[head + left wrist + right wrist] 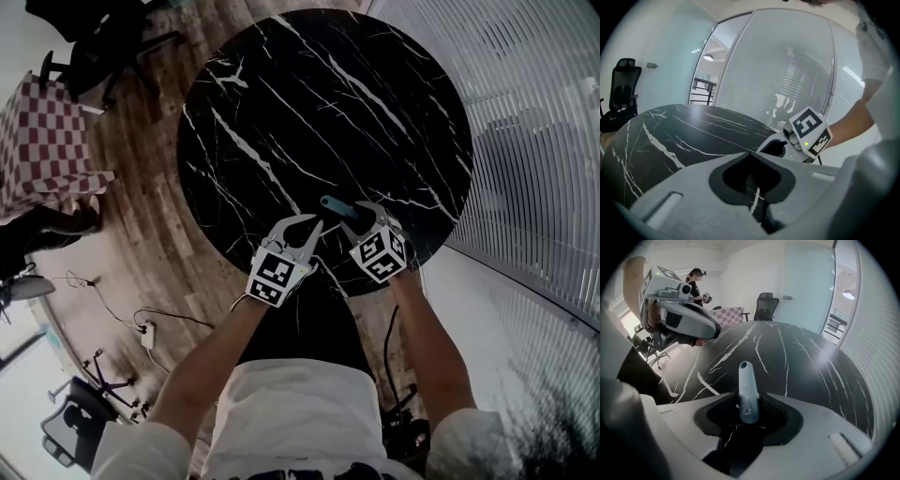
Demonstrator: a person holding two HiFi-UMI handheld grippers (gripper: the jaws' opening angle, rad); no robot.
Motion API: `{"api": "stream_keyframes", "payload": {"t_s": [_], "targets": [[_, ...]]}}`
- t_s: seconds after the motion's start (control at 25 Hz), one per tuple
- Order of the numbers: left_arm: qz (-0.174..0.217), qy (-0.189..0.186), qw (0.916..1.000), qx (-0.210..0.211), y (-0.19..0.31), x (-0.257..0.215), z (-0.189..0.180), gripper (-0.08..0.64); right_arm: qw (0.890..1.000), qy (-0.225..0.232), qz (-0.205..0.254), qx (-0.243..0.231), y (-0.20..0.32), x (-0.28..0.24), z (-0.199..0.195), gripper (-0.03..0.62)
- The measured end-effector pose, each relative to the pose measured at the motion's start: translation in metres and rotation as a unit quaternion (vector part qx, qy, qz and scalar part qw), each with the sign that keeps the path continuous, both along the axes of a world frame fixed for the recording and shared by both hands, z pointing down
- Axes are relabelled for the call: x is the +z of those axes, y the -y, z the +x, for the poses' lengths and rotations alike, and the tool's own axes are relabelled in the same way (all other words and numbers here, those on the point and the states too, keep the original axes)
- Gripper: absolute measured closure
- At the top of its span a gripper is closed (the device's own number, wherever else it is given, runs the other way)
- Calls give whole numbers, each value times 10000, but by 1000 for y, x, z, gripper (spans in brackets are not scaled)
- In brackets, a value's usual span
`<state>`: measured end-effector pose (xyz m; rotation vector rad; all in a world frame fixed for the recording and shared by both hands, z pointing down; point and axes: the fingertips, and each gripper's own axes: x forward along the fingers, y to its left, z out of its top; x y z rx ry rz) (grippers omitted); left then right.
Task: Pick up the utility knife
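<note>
- Round black marble-look bench [309, 103] with white veins, viewed from above, with both forearms reaching to its near edge.
- Slim pale blue-grey plastic utility knife [747, 391] clamped in the right tongs [749, 416]; dark pads closed on its rear end, most of the body jutting out ahead.
- Long axis of the utility knife in line with the right tongs' own reach, rounded tip pointing away toward the middle of the bench.
- From the head view, utility knife just inside the near rim of the bench, poking out past the tips of the right tongs; impossible to tell whether resting on the surface or just clear of it.
- Left tongs [312, 232] just beside the right tongs, on the left, tips drawn together on nothing; only veined bench visible through the thin slit between them.
- Right hand holding the utility knife, left merely close by.
- Likely next: a straight lift with the right tongs; with the grip so near one end, some risk of the long free front swinging or sagging.
</note>
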<state>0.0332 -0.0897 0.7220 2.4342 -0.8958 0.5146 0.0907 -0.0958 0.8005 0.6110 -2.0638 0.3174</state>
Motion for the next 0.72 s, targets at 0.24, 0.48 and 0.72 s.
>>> {"api": "stream_keyframes", "payload": {"t_s": [0.24, 0.48, 0.72], "targets": [[22, -2, 10000, -56, 2, -8, -5, 555, 9998, 98, -111, -91, -5, -4, -4, 464], [-66, 26, 9999, -109, 1, -15, -9, 555, 9998, 161, -93, -78, -5, -13, -4, 479], [-19, -1, 9999, -154, 3, -21, -12, 555, 9996, 260, -32, -41, -3, -24, -7, 526]]}}
